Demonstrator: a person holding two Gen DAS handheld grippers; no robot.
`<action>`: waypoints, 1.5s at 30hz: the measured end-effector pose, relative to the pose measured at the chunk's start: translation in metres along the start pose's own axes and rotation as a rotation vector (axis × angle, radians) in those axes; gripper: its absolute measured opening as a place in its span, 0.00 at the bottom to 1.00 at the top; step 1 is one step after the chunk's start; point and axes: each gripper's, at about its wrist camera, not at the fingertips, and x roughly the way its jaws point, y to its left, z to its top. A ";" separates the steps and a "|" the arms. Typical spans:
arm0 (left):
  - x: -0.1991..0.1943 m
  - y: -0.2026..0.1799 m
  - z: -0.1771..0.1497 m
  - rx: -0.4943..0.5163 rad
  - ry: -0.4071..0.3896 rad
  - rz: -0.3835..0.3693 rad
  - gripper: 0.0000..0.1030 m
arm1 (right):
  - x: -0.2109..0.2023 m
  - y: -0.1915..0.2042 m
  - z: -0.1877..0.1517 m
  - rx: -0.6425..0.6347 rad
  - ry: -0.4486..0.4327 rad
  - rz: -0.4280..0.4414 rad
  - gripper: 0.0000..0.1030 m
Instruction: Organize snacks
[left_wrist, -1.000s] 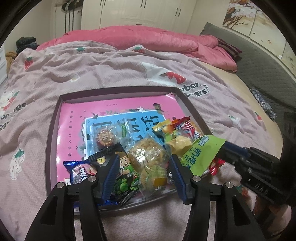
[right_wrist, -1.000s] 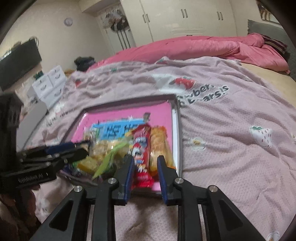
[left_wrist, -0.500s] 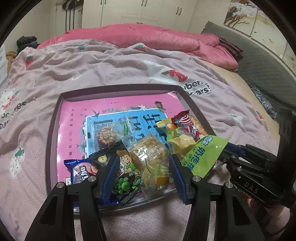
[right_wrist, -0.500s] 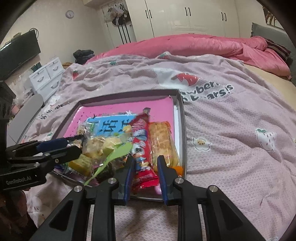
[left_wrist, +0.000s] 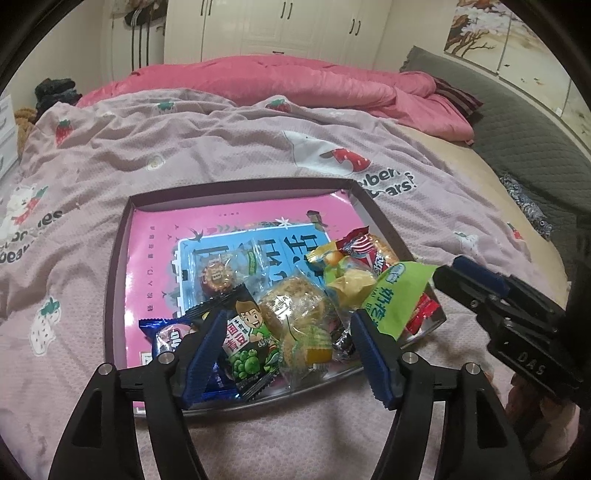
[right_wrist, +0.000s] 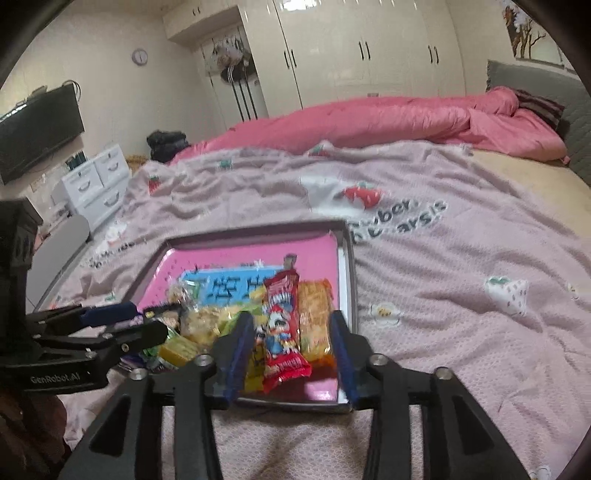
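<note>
Meanwhile, a shallow tray (left_wrist: 118, 258) with a dark rim and a pink printed floor was seen lying on the bed (left_wrist: 184, 147), over a mauve strawberry-print cover. The snacks were heaped in the tray's near right corner. The left claw (left_wrist: 291, 347) was held spread over the near edge of the tray, its jaws having just been opening; a black green-pea packet (left_wrist: 251, 343) and clear-wrapped puffed rice cakes (left_wrist: 295, 310) were seen between the blue pads, which were not pressed on them. A blue wrapped sweet (left_wrist: 166, 332) lay at the left pad, and a green packet (left_wrist: 395, 295) rested by the right pad, partly over the tray's right rim. Farther in, a round biscuit in clear wrap (left_wrist: 218, 273) lay apart from the heap.

The right claw (right_wrist: 295, 354) was likewise spread at the tray's near right corner, its jaws having just been opening. A long red wrapper (right_wrist: 282, 328) and an orange cracker pack (right_wrist: 314, 317) lay flat between its pads, gripped by neither.
</note>
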 end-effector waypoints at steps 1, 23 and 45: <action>-0.002 -0.001 0.000 0.002 -0.004 0.001 0.69 | -0.003 0.001 0.001 0.001 -0.013 0.005 0.49; -0.064 0.004 -0.026 -0.008 -0.017 0.002 0.76 | -0.069 0.050 -0.016 -0.033 -0.087 -0.003 0.68; -0.109 0.015 -0.084 -0.065 0.038 0.044 0.76 | -0.096 0.079 -0.058 -0.017 0.052 -0.071 0.78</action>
